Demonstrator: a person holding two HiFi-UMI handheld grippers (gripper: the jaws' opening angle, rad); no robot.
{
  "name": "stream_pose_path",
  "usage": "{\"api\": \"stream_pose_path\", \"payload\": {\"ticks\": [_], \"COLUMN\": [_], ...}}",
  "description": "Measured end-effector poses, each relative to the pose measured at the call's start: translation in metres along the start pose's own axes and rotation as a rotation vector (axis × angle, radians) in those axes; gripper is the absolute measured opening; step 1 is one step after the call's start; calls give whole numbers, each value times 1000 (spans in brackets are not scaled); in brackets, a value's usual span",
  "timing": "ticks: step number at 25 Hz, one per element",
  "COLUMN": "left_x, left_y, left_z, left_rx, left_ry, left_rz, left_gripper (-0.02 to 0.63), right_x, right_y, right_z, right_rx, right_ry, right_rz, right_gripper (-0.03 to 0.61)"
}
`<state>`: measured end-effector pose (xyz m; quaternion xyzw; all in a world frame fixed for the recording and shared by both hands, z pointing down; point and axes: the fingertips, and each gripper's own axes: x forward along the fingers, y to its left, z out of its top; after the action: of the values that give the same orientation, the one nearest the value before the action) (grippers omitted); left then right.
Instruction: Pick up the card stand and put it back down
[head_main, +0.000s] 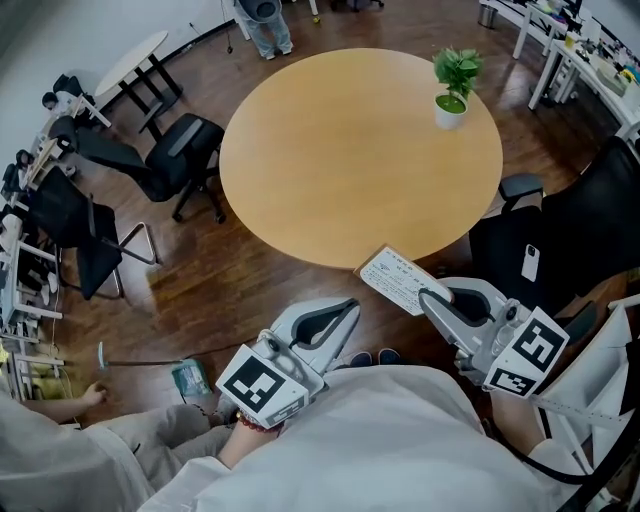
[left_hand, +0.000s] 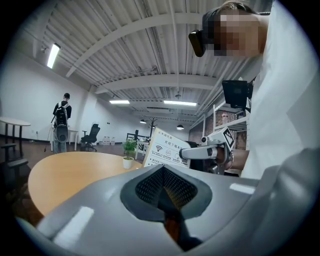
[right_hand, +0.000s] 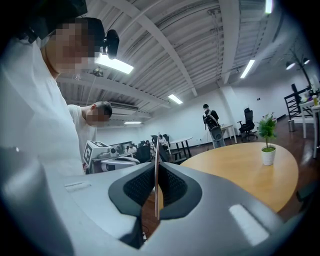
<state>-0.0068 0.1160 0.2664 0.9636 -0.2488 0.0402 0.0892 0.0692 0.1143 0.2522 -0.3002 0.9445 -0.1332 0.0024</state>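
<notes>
The card stand (head_main: 403, 280) is a white printed card held in the air just off the near edge of the round wooden table (head_main: 360, 150). My right gripper (head_main: 426, 296) is shut on its lower right edge. In the right gripper view the card stand (right_hand: 156, 150) shows edge-on, pinched between the dark pads of the right gripper (right_hand: 156, 175). From the left gripper view the card stand (left_hand: 165, 149) faces me, tilted, with the right gripper (left_hand: 186, 152) on it. My left gripper (head_main: 350, 305) hangs to the card's left, shut and with nothing in it; its pads (left_hand: 150, 187) meet.
A small potted plant (head_main: 455, 90) stands on the table's far right. Black office chairs (head_main: 175, 150) sit on the left, another black chair (head_main: 590, 220) with a white phone (head_main: 530, 262) on the right. A person with a backpack (left_hand: 61, 125) stands far off.
</notes>
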Motion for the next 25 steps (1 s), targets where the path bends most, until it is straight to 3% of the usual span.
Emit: {"api": "stream_pose_path", "payload": {"ticks": [15, 25], "left_x": [-1, -8], "left_y": [1, 3], "left_z": [-7, -16], "left_rx": [-10, -40], "left_ry": [21, 20], "left_rz": [-5, 8], "left_gripper": [1, 1], "right_x": [-3, -8], "right_y": [2, 0], "right_z": [1, -4], "right_rx": [21, 53], "right_ry": [-1, -2], "right_rz": [-10, -64], "right_gripper": [20, 20]}}
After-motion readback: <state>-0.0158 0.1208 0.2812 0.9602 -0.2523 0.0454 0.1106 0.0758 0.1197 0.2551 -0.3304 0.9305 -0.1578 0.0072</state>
